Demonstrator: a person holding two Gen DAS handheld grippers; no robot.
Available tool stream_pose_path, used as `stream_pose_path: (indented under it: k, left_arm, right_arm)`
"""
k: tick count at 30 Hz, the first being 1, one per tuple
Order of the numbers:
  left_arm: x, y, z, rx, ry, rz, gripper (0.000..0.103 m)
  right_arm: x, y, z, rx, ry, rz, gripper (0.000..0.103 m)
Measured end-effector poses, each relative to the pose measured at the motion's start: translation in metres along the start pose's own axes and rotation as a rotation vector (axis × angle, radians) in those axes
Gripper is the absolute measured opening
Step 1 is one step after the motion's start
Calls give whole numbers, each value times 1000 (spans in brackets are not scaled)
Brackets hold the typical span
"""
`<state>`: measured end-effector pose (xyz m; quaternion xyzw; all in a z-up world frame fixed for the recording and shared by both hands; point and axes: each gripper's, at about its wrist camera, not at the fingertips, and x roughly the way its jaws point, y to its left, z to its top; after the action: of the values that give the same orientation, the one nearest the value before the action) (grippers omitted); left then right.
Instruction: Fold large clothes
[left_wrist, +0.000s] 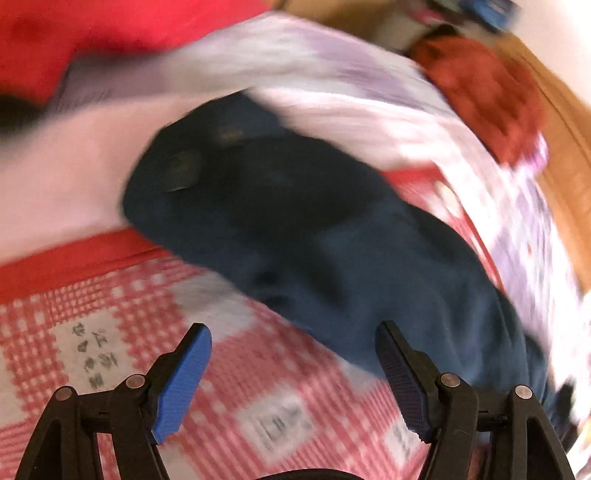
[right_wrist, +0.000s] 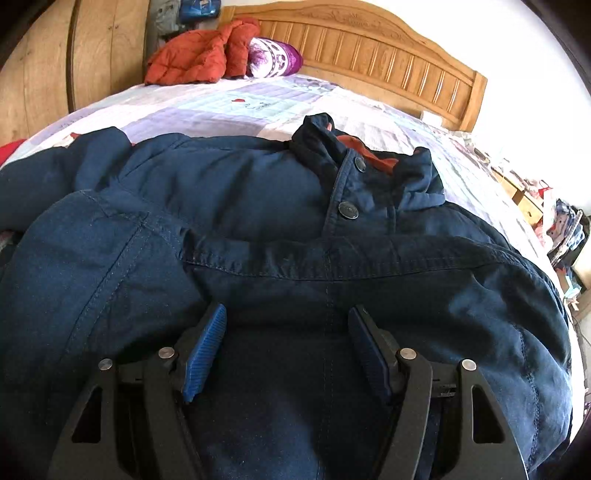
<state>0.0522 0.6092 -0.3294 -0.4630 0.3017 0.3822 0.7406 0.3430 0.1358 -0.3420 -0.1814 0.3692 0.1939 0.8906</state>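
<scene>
Jacket, navy, lay spread across the bed, collar toward the headboard, front buttoned, with a sleeve or hem panel already laid across its chest. I found it directly under my right gripper, whose jaws stood wide with cloth beneath them but nothing pinched. My left gripper also stood wide and empty, over a red checked cloth at the jacket's edge; that view was badly smeared, so I could not tell for certain which part of the jacket lay nearest it.

I judged the fabric a stout woven cotton, lined in orange, fairly heavy and bulky, soft enough to drape yet thick at seams and placket. It did not look slippery or fragile. A single layer would likely slide off the lining, so I would take hold at a stitched edge: the folded seam running across the chest, or hem and shoulder corners, one gripper at each, biting through all layers.
</scene>
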Motion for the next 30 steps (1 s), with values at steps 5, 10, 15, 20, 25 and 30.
stream_pose_path:
  k: [5,10,15,20,25,30]
  left_arm:
    - [32,20,22,-156,14,-87,77]
    - [55,19,44,-264,8,-163,73]
    - [28,-10,57,-119,-91,-162,15]
    - [-31,-84,51,164,-225,-176,11]
    - [-90,-188,25,399,-273,-336,10]
    - [-135,-290,-29,609,-246,-507,10]
  right_arm:
    - [-2,0,-1,0,-1,-3,72]
    - [-2,0,-1,0,-2,-2,72]
    - [-1,-2,-1,6,-3,5,72]
    - [1,-5,-1,18,-3,17,72]
    - [2,-6,-1,16,2,18,72]
    - [5,-3,3,-14,36,1,72]
